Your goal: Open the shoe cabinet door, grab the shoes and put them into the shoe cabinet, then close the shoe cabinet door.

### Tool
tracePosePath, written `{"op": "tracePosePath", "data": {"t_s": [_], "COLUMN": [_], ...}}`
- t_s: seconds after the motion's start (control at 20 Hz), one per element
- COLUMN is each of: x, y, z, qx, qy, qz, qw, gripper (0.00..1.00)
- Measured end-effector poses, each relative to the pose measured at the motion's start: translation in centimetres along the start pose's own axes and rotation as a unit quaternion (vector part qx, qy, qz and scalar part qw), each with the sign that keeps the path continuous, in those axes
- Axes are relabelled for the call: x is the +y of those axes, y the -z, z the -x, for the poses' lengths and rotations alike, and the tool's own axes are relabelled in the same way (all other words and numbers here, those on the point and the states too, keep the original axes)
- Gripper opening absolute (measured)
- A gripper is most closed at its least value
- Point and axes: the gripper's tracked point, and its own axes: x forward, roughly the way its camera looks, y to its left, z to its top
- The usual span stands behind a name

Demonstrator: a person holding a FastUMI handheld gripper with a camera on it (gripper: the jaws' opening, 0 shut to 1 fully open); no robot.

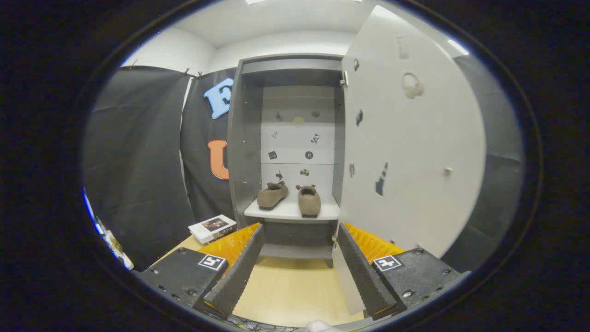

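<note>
Gripper view, looking forward along the tongs [298,272]. Fingers spread wide and holding nothing, with bare tabletop [295,286] between them. Ridged, grippy inner faces on both fingers.

Beyond the tongs, a tall grey cabinet [244,138] standing on the tabletop. Matt, flat panels, square edges. Pale back wall inside, dotted with small dark stickers. Door [415,138] swung fully open, to the right of the cabinet, its lower edge just past the right finger. Smooth pale face, a few stickers, a small round knob near its far edge.

Two shoes [290,197] already on the cabinet's lower shelf [288,213]. Soft brown slip-ons, fuzzy felt-like fabric, rounded low shapes. Left one lying side-on, right one heel-out. Neither touching the other.

Left of the cabinet, a small book [213,228] lying flat on the tabletop.

Judged stage: shoes stowed, door left to close.

Risks from here:
- Smooth door face giving little purchase, so a push could slip off and leave the door ajar.
- Right finger close to the door's lower edge, so a careless sweep might catch it and jolt the cabinet.
- Right shoe sitting near the shelf's front lip, so possibly pinched or knocked out by the closing door.
- Light cabinet perhaps sliding on the slick wood-grain tabletop under a hard shove.
</note>
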Motion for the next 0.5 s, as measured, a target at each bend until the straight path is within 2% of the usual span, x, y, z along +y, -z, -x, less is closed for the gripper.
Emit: {"op": "tracePosePath", "data": {"t_s": [0.15, 0.4, 0.5], "x": [-4.6, -14.2, -17.1], "y": [-0.1, -0.6, -0.7], "z": [5.4, 8.0, 8.1], "qx": [-0.008, -0.030, -0.033], "qy": [0.034, 0.105, 0.114], "qz": [-0.003, -0.001, -0.004], "qw": [0.999, 0.994, 0.993], "gripper": [1.00, 1.00, 1.00]}}
